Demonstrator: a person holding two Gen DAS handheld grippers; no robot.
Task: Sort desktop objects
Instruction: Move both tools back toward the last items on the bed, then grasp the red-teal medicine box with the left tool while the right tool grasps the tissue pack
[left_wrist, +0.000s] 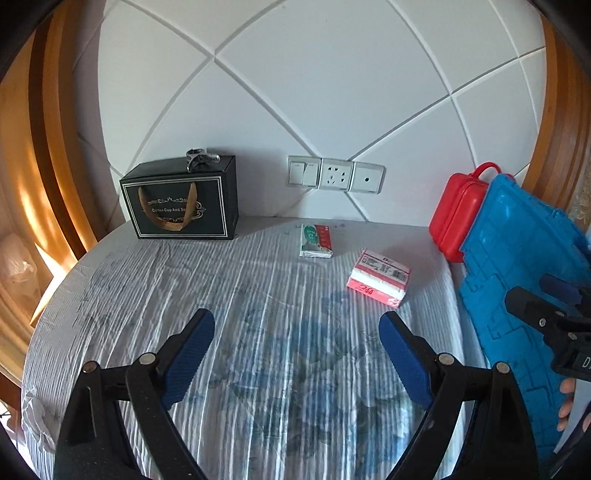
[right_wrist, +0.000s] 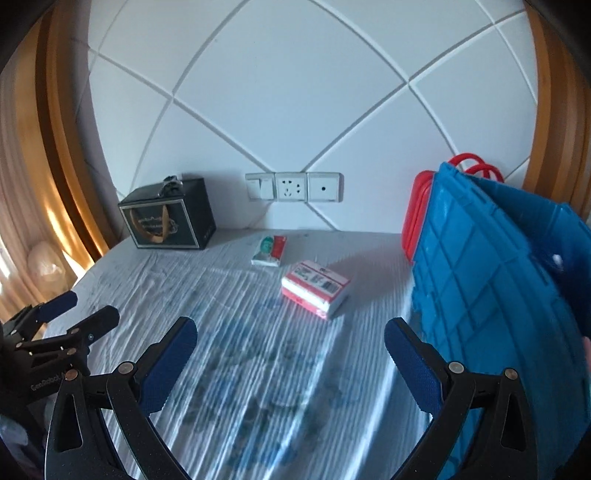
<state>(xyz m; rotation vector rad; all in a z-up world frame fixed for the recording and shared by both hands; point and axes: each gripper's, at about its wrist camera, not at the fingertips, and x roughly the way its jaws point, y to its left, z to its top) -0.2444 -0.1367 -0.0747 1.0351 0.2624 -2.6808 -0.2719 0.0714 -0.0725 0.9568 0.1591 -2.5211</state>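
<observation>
Both tongs are spread wide and hold nothing. The left tongs (left_wrist: 297, 347) hang over the cloth-covered desk (left_wrist: 147, 280); ahead and to their right lies a pink pack (left_wrist: 378, 278), and beyond it a green-and-red packet (left_wrist: 316, 240). The right tongs (right_wrist: 291, 350) have the pink pack just ahead, a blue crate (right_wrist: 498, 295) touching their right side and a red case (right_wrist: 415, 221) behind it. A black box (left_wrist: 181, 199) sits far ahead-left.

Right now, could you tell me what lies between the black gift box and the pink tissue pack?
A small green-and-red packet lies between the black gift box and the pink tissue pack; otherwise only bare cloth, in both wrist views.
</observation>
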